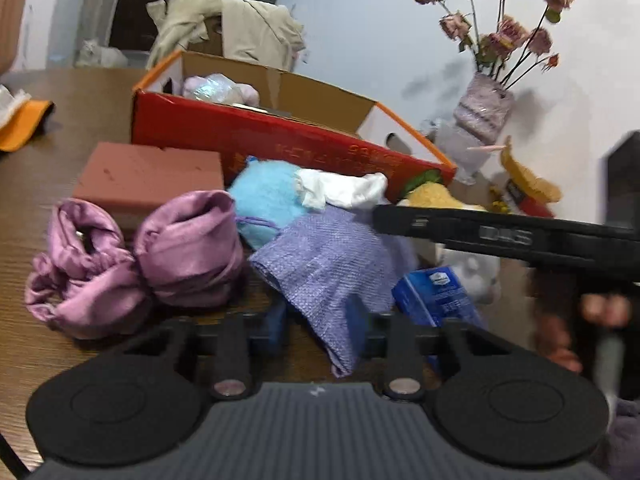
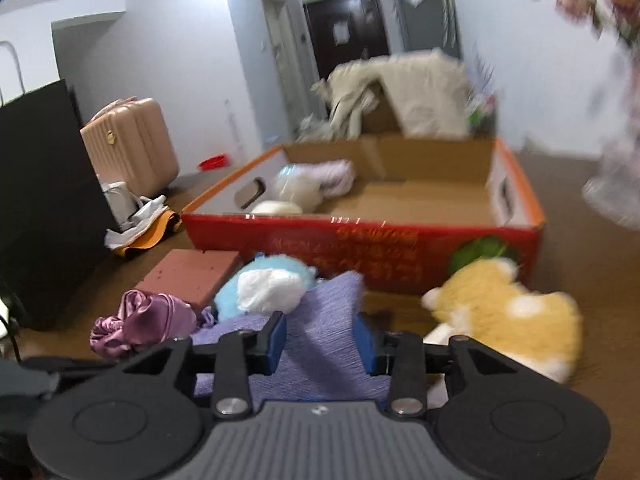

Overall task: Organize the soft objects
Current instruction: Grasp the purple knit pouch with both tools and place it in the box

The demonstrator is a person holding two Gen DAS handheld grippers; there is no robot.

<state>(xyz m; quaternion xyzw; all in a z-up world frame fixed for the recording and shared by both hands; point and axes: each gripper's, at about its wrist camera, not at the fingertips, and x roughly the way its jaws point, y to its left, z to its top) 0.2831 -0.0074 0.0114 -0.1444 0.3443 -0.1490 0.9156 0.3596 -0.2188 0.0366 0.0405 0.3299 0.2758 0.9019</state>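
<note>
A purple knit cloth (image 1: 324,264) lies in the pile in front of the red cardboard box (image 1: 280,136). My left gripper (image 1: 316,320) has its blue pads on either side of the cloth's lower end. My right gripper (image 2: 322,340) also straddles the purple cloth (image 2: 320,320), pads (image 2: 276,338) pressing its sides. A blue plush (image 1: 264,196) with a white cloth (image 1: 340,188), a pink satin bag (image 1: 136,260), and a yellow plush (image 2: 512,316) lie around it. The box (image 2: 360,240) holds pale soft items (image 2: 308,180).
A brown sponge block (image 1: 148,176) sits left of the pile. A blue carton (image 1: 436,296) lies right of the cloth. A vase of dried roses (image 1: 484,108) stands at the back right. A pink suitcase (image 2: 132,144) and black cabinet (image 2: 44,200) are at the left.
</note>
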